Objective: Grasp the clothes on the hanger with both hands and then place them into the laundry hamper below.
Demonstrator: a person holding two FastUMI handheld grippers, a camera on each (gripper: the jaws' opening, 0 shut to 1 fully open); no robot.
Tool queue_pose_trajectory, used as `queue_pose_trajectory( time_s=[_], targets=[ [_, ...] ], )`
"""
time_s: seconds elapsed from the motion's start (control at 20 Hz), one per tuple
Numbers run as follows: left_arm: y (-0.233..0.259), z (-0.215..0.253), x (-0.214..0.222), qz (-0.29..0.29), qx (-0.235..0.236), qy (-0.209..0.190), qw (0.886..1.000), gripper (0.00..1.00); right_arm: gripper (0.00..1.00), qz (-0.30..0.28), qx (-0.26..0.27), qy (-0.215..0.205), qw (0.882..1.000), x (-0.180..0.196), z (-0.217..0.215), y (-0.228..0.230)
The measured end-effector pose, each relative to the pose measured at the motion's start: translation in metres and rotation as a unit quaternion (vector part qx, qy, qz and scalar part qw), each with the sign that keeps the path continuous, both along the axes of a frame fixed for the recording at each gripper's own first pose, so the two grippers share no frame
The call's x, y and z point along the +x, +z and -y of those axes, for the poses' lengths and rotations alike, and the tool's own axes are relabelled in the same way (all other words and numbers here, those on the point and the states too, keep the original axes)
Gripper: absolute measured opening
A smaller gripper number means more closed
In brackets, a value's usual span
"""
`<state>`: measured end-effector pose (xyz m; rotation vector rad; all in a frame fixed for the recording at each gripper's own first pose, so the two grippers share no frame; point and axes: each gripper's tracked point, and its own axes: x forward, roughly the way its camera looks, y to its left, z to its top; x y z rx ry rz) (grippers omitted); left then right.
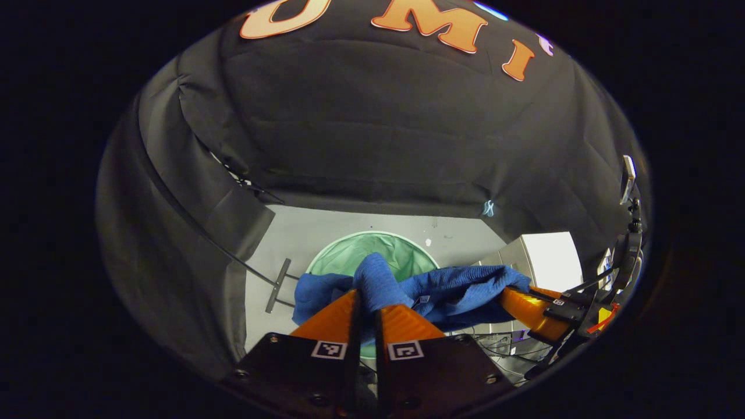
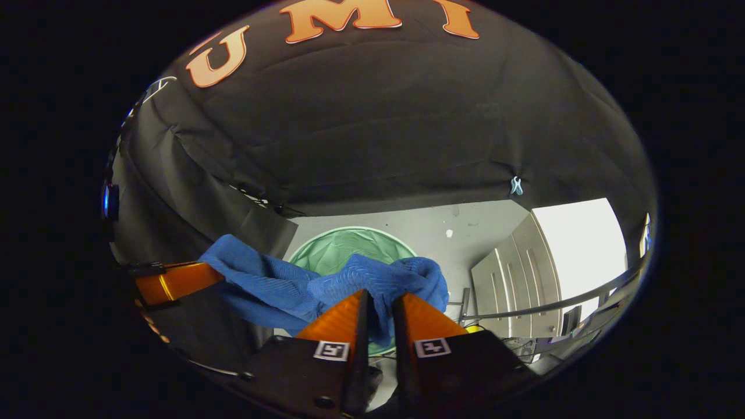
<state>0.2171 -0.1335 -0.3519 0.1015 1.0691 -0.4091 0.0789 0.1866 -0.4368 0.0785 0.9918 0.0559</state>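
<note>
claws: two, the left claw (image 1: 365, 302) and the right claw (image 2: 379, 305)
blue garment (image 1: 448, 288): one, just above the hamper
green hamper (image 1: 401, 256): one
white cabinet (image 2: 512, 285): one, beside the hamper

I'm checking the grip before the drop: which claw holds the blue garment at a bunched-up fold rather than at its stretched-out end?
The left claw: the blue garment humps up between its fingers, while the right claw pinches the stretched end.

Both views are showing a dim booth, with fisheye bending growing strong toward the edges. A bright white panel (image 2: 582, 256) right of the green laundry hamper (image 2: 349, 244) is blowing out to glare, while the grey floor (image 1: 349, 224) is staying evenly lit and sharp.
</note>
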Motion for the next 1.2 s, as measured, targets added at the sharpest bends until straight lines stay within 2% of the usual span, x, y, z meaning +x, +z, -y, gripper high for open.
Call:
queue_pose_trajectory(
  time_s=[0.05, 0.1, 0.15, 0.2, 0.25, 0.3, 0.4, 0.45, 0.5, 0.55, 0.6, 0.65, 0.7, 1.2],
  targets=[
    [0.004, -0.003, 0.000, 0.004, 0.000, 0.003, 1.000, 0.29, 0.33, 0.006, -0.001, -0.004, 1.000, 0.001, 0.000, 0.004],
    [0.004, -0.005, 0.001, 0.007, 0.000, 0.003, 1.000, 0.44, 0.44, 0.011, 0.004, -0.004, 1.000, 0.001, -0.003, 0.008],
    [0.007, -0.010, 0.000, 0.010, 0.004, 0.005, 1.000, 0.59, 0.36, 0.017, 0.001, -0.006, 1.000, -0.001, -0.002, 0.011],
    [0.003, -0.014, 0.000, 0.011, 0.007, 0.006, 1.000, 0.64, 0.53, 0.022, -0.002, -0.005, 1.000, -0.001, -0.003, 0.016],
    [0.004, -0.019, 0.000, 0.013, 0.009, 0.009, 1.000, 0.69, 0.43, 0.027, -0.007, -0.005, 1.000, 0.000, -0.004, 0.020],
    [0.006, -0.023, 0.001, 0.018, 0.014, 0.014, 1.000, 0.74, 0.65, 0.031, -0.009, -0.004, 0.999, -0.001, -0.005, 0.023],
    [0.011, -0.032, 0.005, 0.031, 0.026, 0.021, 0.999, 0.92, 0.60, 0.038, -0.015, -0.005, 0.999, -0.004, -0.003, 0.023],
    [0.012, -0.035, 0.006, 0.036, 0.031, 0.022, 0.999, 0.98, 0.75, 0.040, -0.015, -0.008, 0.999, -0.007, -0.004, 0.023],
    [0.020, -0.039, 0.004, 0.040, 0.033, 0.023, 0.998, 0.96, 0.72, 0.043, -0.012, -0.015, 0.999, -0.009, -0.006, 0.027],
    [0.023, -0.042, 0.006, 0.045, 0.033, 0.024, 0.998, 0.97, 0.84, 0.046, -0.009, -0.023, 0.999, -0.011, -0.007, 0.031],
    [0.026, -0.045, 0.005, 0.049, 0.032, 0.025, 0.998, 0.97, 0.82, 0.050, -0.005, -0.027, 0.998, -0.012, -0.009, 0.033],
    [0.029, -0.047, 0.004, 0.050, 0.032, 0.025, 0.998, 0.97, 0.94, 0.054, -0.007, -0.030, 0.998, -0.011, -0.006, 0.035],
    [0.031, -0.049, 0.001, 0.053, 0.028, 0.025, 0.998, 0.97, 1.00, 0.058, -0.011, -0.029, 0.998, -0.013, -0.004, 0.038],
    [0.079, -0.044, -0.025, 0.096, 0.014, 0.044, 0.994, 0.97, 0.99, 0.117, -0.022, -0.031, 0.992, -0.021, 0.035, 0.097]
  ],
)
